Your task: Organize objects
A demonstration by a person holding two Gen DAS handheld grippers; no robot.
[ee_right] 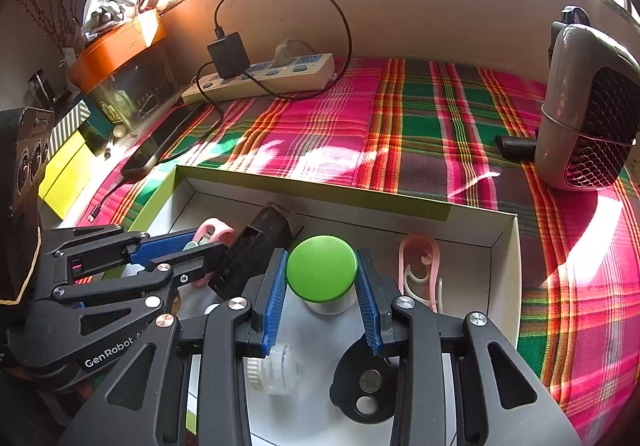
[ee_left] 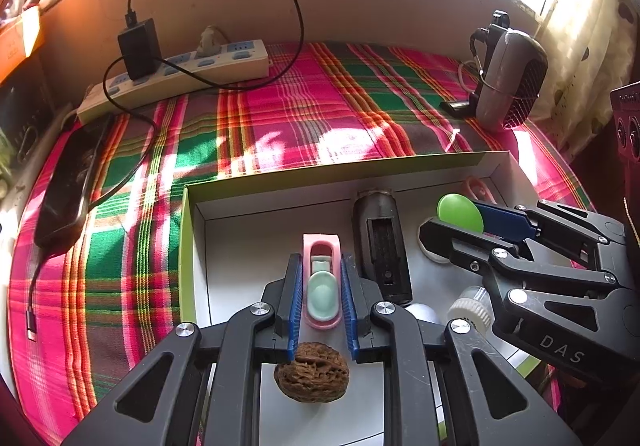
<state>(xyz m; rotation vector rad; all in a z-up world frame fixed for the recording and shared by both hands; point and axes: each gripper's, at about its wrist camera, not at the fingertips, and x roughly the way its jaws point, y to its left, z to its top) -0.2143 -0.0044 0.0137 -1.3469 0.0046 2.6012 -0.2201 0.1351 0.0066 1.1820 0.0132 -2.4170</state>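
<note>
A white box with a green rim [ee_left: 192, 214] lies on the plaid cloth. My left gripper [ee_left: 320, 262] reaches into it, its blue pads against both sides of a pink clip with a mint insert [ee_left: 322, 286] that lies on the box floor. A walnut [ee_left: 312, 372] sits just behind the pads. In the right wrist view my right gripper [ee_right: 322, 254] is shut on a green-lidded jar [ee_right: 322, 268], pads touching the lid's edges. A dark slotted block [ee_left: 380, 242] lies between the two grippers. The left gripper [ee_right: 208, 242] also shows at the left of that view.
Also in the box are a pink-and-white clip [ee_right: 420, 270], a clear bottle with a white ribbed cap [ee_right: 272, 370] and a black disc part [ee_right: 366, 386]. Behind it are a power strip [ee_left: 180, 74], a phone [ee_left: 68, 186] and a small grey heater [ee_left: 512, 82].
</note>
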